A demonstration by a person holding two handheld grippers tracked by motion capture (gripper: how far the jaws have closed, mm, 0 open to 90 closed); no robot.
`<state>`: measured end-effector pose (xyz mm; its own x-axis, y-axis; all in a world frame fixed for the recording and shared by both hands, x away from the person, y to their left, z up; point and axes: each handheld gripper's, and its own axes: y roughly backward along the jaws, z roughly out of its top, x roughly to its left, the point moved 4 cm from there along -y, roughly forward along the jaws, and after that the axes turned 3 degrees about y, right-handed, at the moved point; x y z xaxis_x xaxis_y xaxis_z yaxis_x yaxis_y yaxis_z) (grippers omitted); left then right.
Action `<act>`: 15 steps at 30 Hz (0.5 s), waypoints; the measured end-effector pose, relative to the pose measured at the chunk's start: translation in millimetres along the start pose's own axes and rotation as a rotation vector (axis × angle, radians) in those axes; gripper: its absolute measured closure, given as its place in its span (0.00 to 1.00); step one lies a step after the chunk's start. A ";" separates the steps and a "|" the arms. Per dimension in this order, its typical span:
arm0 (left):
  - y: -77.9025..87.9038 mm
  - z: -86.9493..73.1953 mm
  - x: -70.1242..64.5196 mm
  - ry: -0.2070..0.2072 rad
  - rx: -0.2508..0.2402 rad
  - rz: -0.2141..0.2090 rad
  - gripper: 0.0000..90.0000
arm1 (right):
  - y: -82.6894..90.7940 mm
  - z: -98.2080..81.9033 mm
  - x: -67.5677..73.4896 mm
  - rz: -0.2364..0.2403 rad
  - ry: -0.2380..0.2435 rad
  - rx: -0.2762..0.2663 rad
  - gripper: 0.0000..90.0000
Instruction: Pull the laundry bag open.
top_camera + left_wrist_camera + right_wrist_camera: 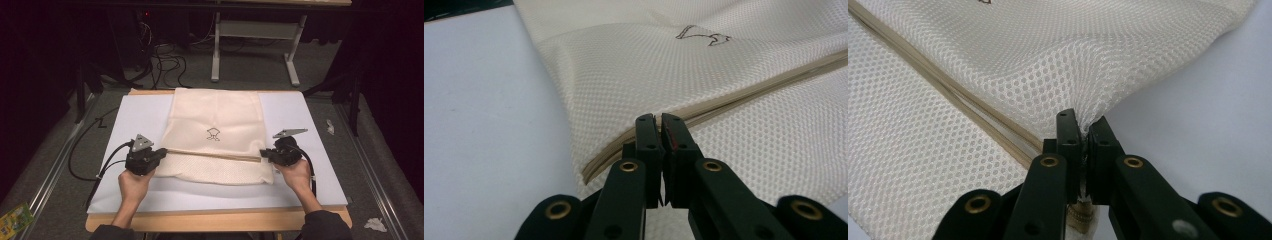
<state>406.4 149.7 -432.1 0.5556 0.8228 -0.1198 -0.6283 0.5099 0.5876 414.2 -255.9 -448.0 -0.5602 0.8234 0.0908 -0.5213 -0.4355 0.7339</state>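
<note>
Cream mesh bag (pixel 216 135) lies flat on the white sheet (pixel 137 117) covering the bench, roughly centred L-R, its far edge reaching the bench's far edge, its near edge stopping short of the near edge w/ a bare white strip in front. Small dark logo (pixel 213 133) printed near the bag's middle. A tan zipper band (pixel 215 154) runs across the bag from L to R, in the near part of it. My left tongs (pixel 159 153) are at the bag's L edge, right at the L end of that band; in the left gripper view the left tongs (pixel 659 125) are closed tight, jaws together, tips at the fabric edge by the band, looks like they pinch the mesh there. My right tongs (pixel 263 154) are at the bag's R edge, at the R end of the band; in the right gripper view the right tongs (pixel 1083 131) are clamped on the mesh, fabric bunched and pulled up into the jaws. Both hands come in from the near edge of the bench, well apart, one per side of the bag. Cables trail off the L and R sides.
</note>
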 end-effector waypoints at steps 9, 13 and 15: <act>-0.4 -1.5 3.1 0.015 0.009 0.010 0.97 | 4.9 3.4 0.6 -0.006 0.016 -0.044 0.98; 0.5 -2.2 3.5 0.008 0.010 0.007 0.97 | 7.1 6.3 0.2 -0.006 0.022 -0.044 0.98; 0.8 -2.0 3.9 0.010 0.009 0.007 0.97 | 7.5 7.3 0.3 -0.009 0.030 -0.048 0.98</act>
<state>407.0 153.8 -433.7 0.5458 0.8288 -0.1232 -0.6272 0.5016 0.5958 414.8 -256.3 -437.5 -0.5738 0.8166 0.0631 -0.5568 -0.4455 0.7011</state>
